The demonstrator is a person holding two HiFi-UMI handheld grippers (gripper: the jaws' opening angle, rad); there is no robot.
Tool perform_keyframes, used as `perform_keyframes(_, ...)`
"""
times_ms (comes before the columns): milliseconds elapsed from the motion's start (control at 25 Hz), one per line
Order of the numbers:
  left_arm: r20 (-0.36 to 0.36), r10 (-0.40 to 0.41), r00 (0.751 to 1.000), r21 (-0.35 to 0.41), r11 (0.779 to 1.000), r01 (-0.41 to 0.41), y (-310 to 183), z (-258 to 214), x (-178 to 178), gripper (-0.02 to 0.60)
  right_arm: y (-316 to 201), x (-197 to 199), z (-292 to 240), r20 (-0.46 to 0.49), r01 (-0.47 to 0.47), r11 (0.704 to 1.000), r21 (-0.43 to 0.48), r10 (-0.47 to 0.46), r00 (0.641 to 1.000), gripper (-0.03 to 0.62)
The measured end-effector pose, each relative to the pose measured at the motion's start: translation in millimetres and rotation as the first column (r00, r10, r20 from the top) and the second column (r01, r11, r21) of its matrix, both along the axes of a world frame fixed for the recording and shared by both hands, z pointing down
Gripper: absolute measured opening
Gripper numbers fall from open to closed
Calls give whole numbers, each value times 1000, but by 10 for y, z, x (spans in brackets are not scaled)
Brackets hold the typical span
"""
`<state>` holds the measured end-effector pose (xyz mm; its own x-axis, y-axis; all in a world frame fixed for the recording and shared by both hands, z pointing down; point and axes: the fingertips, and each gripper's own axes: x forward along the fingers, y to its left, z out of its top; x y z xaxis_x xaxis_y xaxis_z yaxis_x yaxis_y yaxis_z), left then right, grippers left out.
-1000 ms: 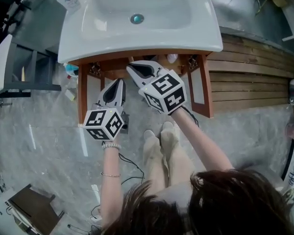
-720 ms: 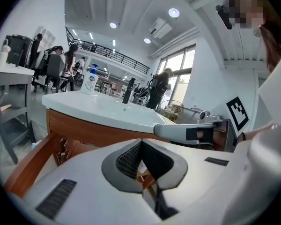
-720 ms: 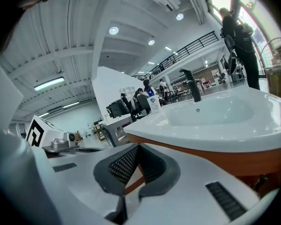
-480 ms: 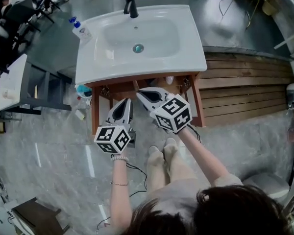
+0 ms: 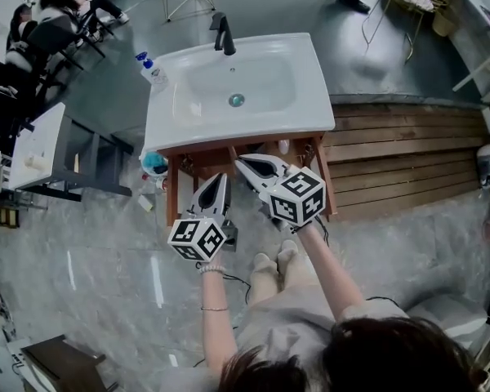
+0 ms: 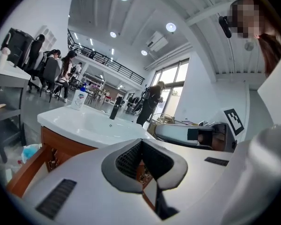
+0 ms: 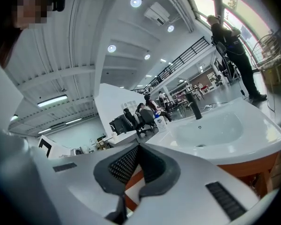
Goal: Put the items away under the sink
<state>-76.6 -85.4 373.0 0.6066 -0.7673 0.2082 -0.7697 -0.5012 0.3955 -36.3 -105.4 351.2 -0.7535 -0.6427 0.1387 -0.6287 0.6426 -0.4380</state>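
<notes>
The white sink (image 5: pixel 237 88) on its wooden cabinet (image 5: pixel 173 198) stands in front of me. Both grippers hover side by side before the cabinet's open front. My left gripper (image 5: pixel 221 180) is shut with nothing in it; in its own view the tips (image 6: pixel 141 142) meet at the level of the basin's (image 6: pixel 84 123) rim. My right gripper (image 5: pixel 243 164) is shut and empty too, its tips (image 7: pixel 138 146) closed below the basin (image 7: pixel 215 125). A soap bottle (image 5: pixel 153 72) and a black faucet (image 5: pixel 222 33) stand on the sink. A small white item (image 5: pixel 284 146) shows under the sink.
A blue-topped thing (image 5: pixel 154 163) sits on the floor by the cabinet's left leg. A dark shelf unit (image 5: pixel 73 158) stands to the left and a wooden slatted platform (image 5: pixel 408 153) to the right. My feet (image 5: pixel 278 260) and a cable (image 5: pixel 233 280) are on the marble floor.
The view has pulled up and back, so the sink looks smaller and farther. Both grippers have risen along with it, staying shut and empty in front of the cabinet.
</notes>
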Motion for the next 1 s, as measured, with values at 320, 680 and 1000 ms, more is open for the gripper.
perform_keyframes(320, -51, -33, 998, 50, 998, 35, 162, -278, 38, 0, 116, 80, -267, 22, 6, 999, 39, -7, 1000, 17)
perform_keyframes(680, -47, -44, 998, 66, 997, 47, 139, -340, 66, 0, 54, 134, -402, 26, 14, 998, 55, -15, 1000, 17)
perform_keyframes(1000, -58, -67, 996, 89, 993, 72, 83, -432, 68, 0, -13, 145, -450, 34, 49, 996, 70, -51, 998, 17)
